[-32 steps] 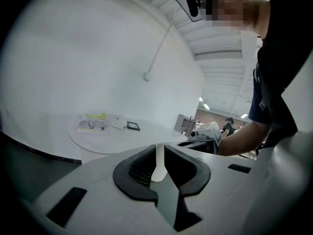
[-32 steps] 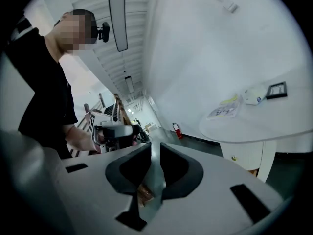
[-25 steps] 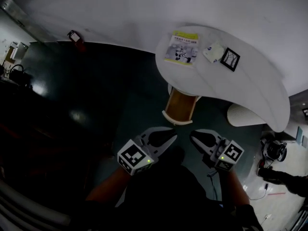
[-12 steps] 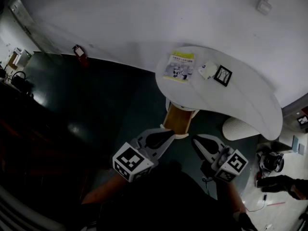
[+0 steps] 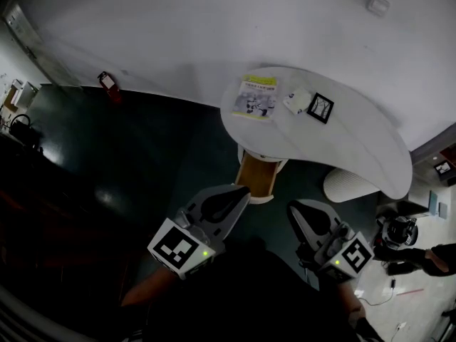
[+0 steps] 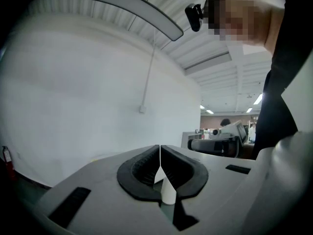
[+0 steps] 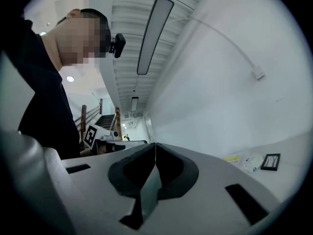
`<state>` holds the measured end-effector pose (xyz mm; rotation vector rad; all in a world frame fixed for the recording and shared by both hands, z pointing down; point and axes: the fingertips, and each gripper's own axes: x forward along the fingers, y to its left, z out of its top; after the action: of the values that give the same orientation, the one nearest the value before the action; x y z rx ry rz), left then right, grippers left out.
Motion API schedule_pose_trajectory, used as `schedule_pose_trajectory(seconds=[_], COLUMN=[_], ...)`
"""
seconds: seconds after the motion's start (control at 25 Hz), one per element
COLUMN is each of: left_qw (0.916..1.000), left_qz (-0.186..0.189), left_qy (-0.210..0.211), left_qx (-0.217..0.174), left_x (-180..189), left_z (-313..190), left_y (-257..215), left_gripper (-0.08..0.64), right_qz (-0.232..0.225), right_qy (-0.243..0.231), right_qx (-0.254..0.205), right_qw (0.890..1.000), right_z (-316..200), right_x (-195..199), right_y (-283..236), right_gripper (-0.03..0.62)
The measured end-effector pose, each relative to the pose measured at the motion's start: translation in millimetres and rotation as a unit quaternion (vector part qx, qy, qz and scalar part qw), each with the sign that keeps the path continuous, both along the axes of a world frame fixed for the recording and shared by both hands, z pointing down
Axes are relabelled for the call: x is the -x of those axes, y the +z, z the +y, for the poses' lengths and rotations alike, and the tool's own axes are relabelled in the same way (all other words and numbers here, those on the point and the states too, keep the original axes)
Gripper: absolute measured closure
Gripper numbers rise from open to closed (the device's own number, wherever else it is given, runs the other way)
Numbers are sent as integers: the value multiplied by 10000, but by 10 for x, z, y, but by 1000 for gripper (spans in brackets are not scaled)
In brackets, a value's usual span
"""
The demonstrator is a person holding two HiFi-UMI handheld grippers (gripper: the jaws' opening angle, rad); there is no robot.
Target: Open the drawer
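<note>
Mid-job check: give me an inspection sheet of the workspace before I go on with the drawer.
Surface: white curved table.
Job's things: wooden drawer under the table, apparently pulled out.
Clutter: booklet, white packet and black frame on the table top.
Grippers: left gripper shut, empty; right gripper just closed, shut, empty; neither gripper view shows the drawer.
Cables: wall conduit down to a box; thin cable on the floor at right.
Surroundings: dark floor, red fire extinguisher, white round object beside the table.
</note>
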<state>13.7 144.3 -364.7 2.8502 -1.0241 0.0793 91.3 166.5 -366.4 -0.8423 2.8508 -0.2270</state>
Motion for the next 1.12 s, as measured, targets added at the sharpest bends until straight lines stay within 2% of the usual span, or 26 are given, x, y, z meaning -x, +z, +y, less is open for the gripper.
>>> schedule_pose_trajectory(seconds=[0.2, 0.48, 0.68, 1.12], left_qw=[10000, 9992, 9992, 9992], left_qz=[-63, -124, -37, -108], left_qy=[10, -48, -69, -220], left_qx=[-8, 382, 395, 311], left_x=[-11, -71, -104, 13], left_z=[-8, -90, -101, -90], left_y=[48, 452, 440, 422], left_gripper=[541, 543, 543, 543], right_qz=[65, 147, 191, 237], right_qy=[35, 285, 362, 485], right_qx=[18, 401, 409, 321], right_qw=[10000, 9987, 9983, 9980], right_z=[-35, -154, -147, -123], right_x=[-31, -73, -126, -215], right_y=[21, 310, 333, 287], right_gripper=[575, 575, 576, 577])
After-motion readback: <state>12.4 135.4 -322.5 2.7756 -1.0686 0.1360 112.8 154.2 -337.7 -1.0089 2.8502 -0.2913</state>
